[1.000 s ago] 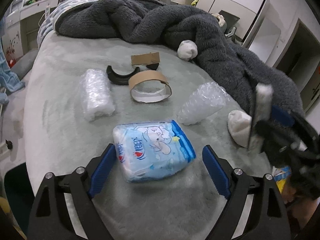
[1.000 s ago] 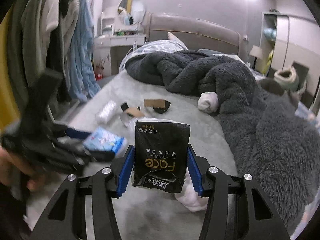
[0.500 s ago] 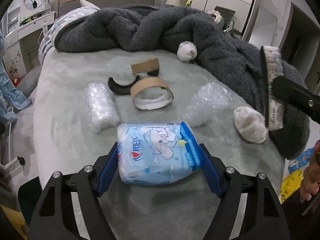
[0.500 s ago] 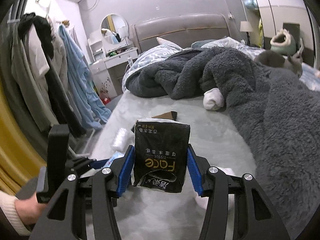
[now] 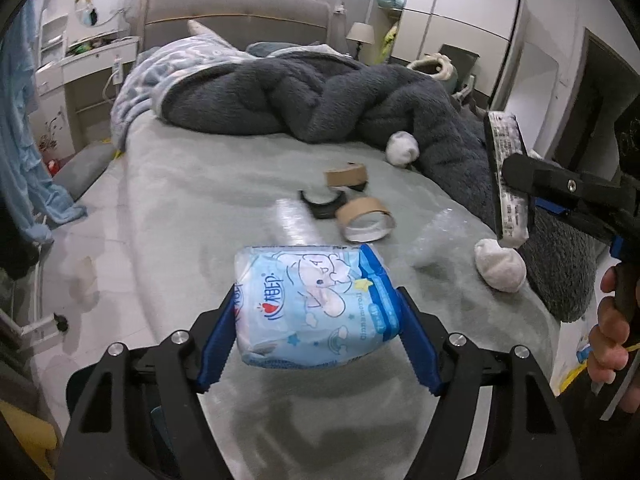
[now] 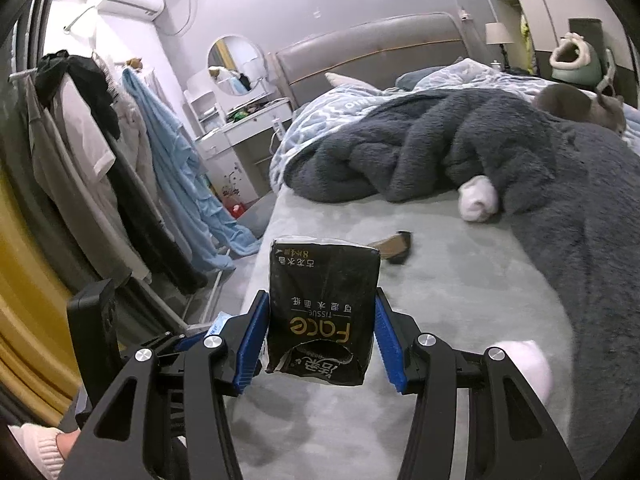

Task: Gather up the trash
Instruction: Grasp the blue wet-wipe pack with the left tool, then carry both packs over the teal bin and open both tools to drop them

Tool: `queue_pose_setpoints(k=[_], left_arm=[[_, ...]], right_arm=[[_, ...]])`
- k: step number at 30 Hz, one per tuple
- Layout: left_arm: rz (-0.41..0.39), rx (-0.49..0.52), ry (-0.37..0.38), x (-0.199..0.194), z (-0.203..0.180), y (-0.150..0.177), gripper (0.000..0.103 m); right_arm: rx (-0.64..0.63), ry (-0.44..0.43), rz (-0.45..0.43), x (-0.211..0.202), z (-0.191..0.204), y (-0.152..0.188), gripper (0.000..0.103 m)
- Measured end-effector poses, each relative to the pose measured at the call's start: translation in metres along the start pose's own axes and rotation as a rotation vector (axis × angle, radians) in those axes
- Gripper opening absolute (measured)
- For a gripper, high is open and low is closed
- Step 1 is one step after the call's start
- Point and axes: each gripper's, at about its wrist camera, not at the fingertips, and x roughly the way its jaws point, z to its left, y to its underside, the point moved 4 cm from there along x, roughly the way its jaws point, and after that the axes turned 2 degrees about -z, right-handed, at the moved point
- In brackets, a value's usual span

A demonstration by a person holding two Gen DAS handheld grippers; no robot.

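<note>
My left gripper [image 5: 318, 342] is shut on a light blue tissue pack [image 5: 314, 306] and holds it lifted above the grey bed [image 5: 192, 208]. My right gripper [image 6: 322, 344] is shut on a black tissue pack [image 6: 324, 312], also held above the bed; this pack shows edge-on at the right of the left wrist view [image 5: 506, 176]. On the bed lie a cardboard tape ring [image 5: 366, 220], a black ring piece [image 5: 322, 202], a cardboard strip [image 5: 346, 176] and clear bubble wrap [image 5: 436, 236].
A dark grey fluffy blanket [image 5: 340, 100] covers the far and right side of the bed. White socks lie near it [image 5: 500, 266] [image 5: 402, 148]. Clothes hang on a rack at the left [image 6: 120, 168]. A dresser with a round mirror stands at the back [image 6: 240, 120].
My left gripper closed on the blue tissue pack and lifted it off the bed. My right gripper rose with the black pack still in it.
</note>
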Motion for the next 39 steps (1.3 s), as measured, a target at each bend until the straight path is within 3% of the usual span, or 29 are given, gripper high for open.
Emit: queue_pose_setpoints(k=[12, 28, 39], left_arm=[[0.046, -0.155, -0.100, -0.024, 0.084, 0.016, 0.074], [0.212, -0.294, -0.205, -0.036, 0.170, 0.069, 0.074], [0.373, -0.433, -0.226, -0.032, 0.226, 0.114, 0.076]], right_arm=[[-0.087, -0.015, 0.087, 0.038, 0.067, 0.003, 0.052], [-0.258, -0.109, 0.195, 0.091, 0.179, 0.020, 0.052], [-0.365, -0.134, 0.352, 0.146, 0.232, 0.063, 0.052]])
